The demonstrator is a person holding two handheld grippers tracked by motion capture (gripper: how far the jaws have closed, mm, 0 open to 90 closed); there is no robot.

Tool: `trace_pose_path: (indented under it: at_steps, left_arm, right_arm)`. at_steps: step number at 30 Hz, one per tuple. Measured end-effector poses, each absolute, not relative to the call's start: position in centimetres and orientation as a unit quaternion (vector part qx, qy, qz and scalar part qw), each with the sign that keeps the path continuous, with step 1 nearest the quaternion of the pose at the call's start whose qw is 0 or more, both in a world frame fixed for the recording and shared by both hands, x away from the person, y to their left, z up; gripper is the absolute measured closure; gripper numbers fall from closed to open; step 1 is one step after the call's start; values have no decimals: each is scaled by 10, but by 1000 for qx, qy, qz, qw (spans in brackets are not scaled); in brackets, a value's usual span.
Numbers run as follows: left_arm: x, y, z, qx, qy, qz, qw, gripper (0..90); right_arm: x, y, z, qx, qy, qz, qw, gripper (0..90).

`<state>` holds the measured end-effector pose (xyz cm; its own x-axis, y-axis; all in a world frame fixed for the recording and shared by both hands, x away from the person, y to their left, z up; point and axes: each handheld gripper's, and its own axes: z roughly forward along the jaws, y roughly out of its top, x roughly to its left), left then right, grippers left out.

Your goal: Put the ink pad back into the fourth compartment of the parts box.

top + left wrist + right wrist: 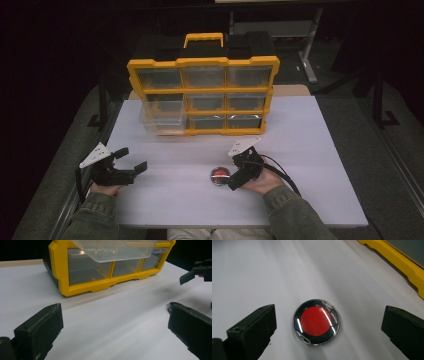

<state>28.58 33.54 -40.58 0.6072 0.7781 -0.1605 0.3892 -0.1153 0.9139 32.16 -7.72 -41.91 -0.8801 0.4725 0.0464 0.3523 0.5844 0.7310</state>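
Red under a clear dome and ringed in black, the small round disc [316, 321] lies flat on the white bench [300, 135], just in front of the yellow drawer organizer [202, 95]. The right claw [329, 330] hangs over it, jaws spread wide either side, touching nothing. It looks light, hard and glossy — probably slippery — so the rim is the place to pinch, squarely across its width. The left claw [131, 161] waits well apart, also wide open and empty, near a clear drawer [162, 116] pulled partly out.
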Motion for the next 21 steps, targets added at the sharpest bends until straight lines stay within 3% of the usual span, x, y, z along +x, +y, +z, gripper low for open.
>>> trace_pose_path:
  at_steps: [21]
  left_arm:
    - [286,335,-406,724,404,182,528,0]
  right_arm:
    - [325,-57,-440,206,907,364,53,63]
